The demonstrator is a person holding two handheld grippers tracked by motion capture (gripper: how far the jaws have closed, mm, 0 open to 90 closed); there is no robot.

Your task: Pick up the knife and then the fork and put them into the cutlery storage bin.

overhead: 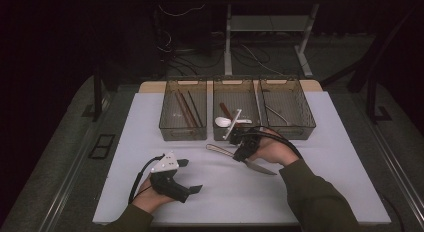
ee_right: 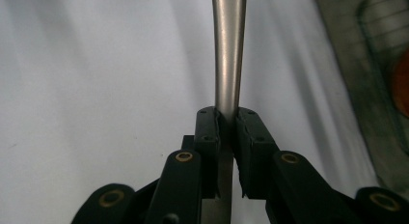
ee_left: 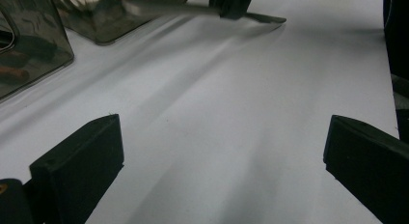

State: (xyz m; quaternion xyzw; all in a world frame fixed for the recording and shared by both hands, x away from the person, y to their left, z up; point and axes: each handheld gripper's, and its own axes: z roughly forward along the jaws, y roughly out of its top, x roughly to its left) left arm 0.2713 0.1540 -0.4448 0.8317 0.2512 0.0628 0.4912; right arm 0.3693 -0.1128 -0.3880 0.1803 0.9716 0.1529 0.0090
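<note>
Right gripper (overhead: 243,151) jaws clamp the knife (overhead: 260,167) above the table (overhead: 325,182); left gripper (overhead: 192,177) wide open, empty; next, carry it to 1 bin (overhead: 287,108).

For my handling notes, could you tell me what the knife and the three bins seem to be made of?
Knife, clamped in the right gripper: probably stainless steel, its handle smooth and brushed with a soft sheen. Bins: likely smoky translucent plastic; their contents show through the walls.
</note>
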